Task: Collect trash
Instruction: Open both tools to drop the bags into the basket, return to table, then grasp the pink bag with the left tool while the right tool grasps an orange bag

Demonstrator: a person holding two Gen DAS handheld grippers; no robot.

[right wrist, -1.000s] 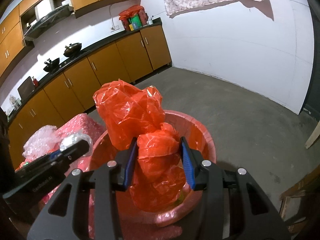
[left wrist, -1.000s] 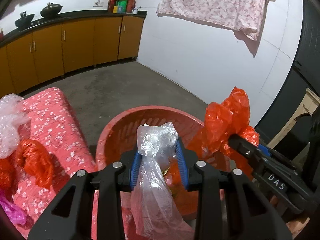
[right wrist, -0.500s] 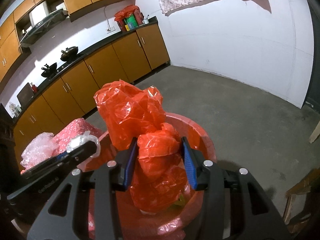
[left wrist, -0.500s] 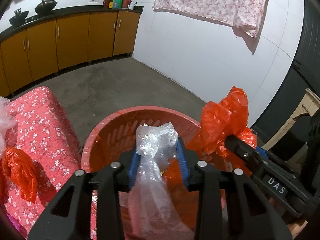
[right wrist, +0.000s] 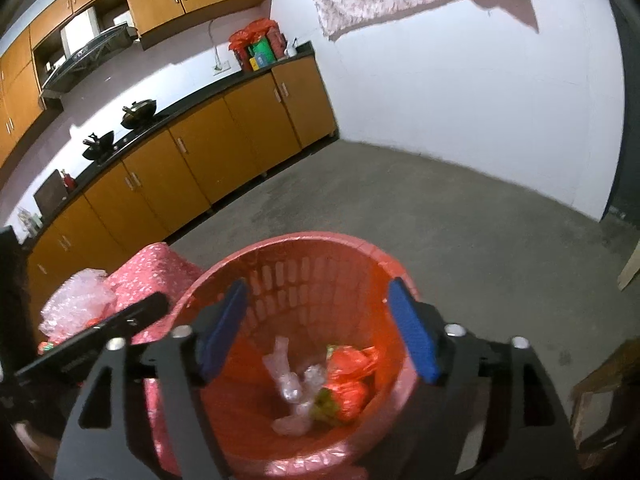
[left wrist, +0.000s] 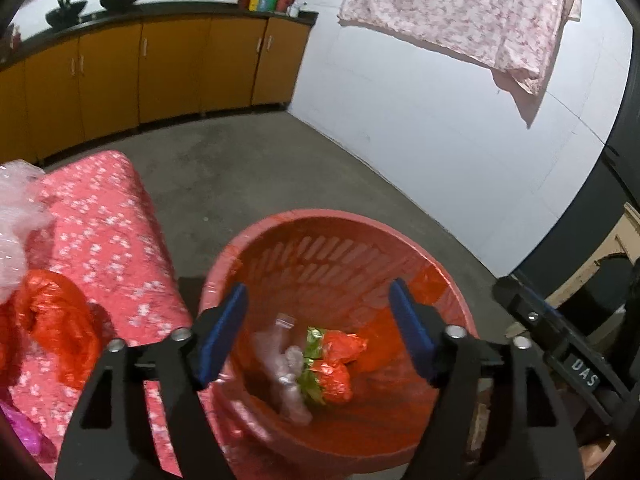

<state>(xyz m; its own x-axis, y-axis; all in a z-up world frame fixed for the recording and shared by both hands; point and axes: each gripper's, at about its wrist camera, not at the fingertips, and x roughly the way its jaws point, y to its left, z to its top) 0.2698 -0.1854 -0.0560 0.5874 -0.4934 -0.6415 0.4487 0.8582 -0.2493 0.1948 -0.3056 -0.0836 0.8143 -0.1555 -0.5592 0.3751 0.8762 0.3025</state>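
A red slotted basket (left wrist: 320, 232) stands on the floor below both grippers; it also shows in the right wrist view (right wrist: 304, 240). Inside lie a clear plastic bag (left wrist: 286, 376) and an orange-red plastic bag (left wrist: 340, 360), also seen from the right wrist as the clear bag (right wrist: 294, 388) and the red bag (right wrist: 352, 372). My left gripper (left wrist: 318, 336) is open and empty above the basket. My right gripper (right wrist: 318, 332) is open and empty above it too.
A table with a pink flowered cloth (left wrist: 100, 216) stands left of the basket, bearing a red bag (left wrist: 52, 320) and bubble wrap (left wrist: 16, 216). Orange cabinets (right wrist: 180, 168) line the far wall. Concrete floor (right wrist: 440, 220) lies beyond.
Both grippers have opened. The clear bag dropped from the left gripper and the red bag from the right gripper into the basket.
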